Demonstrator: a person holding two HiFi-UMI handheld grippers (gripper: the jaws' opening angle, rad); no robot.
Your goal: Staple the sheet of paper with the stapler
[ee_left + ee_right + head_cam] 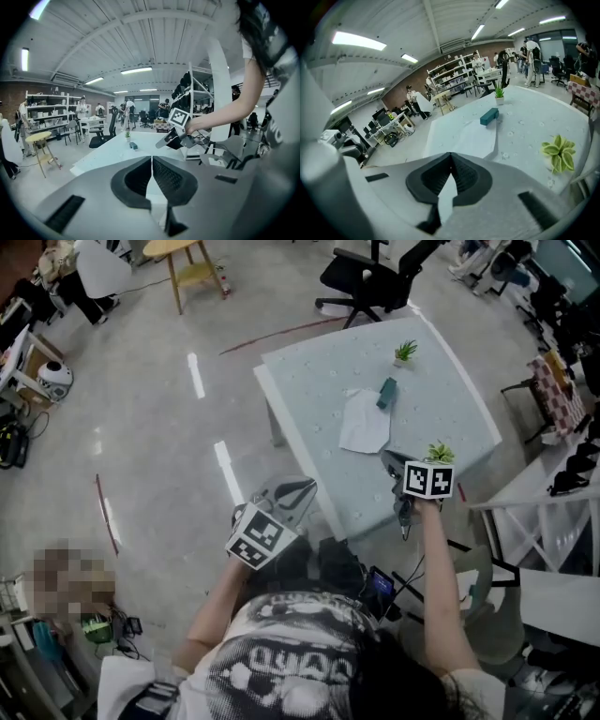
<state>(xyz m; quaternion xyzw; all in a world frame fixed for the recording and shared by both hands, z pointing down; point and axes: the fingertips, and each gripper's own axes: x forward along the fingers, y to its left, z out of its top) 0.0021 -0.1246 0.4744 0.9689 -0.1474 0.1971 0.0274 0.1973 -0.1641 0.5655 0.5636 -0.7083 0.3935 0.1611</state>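
Observation:
A white sheet of paper (364, 421) lies on the pale table (309, 381), with a teal stapler (386, 392) touching its far right corner. In the right gripper view the paper (473, 138) and the stapler (489, 116) lie ahead of the jaws. My right gripper (387, 458) hovers over the table's near edge, shut and empty, short of the sheet. My left gripper (307, 487) is off the table's near left corner, above the floor, shut with nothing in it. From the left gripper view I see the right gripper (160, 142) and the stapler (133, 146).
Two small potted plants stand on the table, one at the far side (405, 352), one at the near right corner (440, 453). A black office chair (370, 282) stands behind the table, a wooden stool (187, 268) farther left, a white desk (539, 488) to the right.

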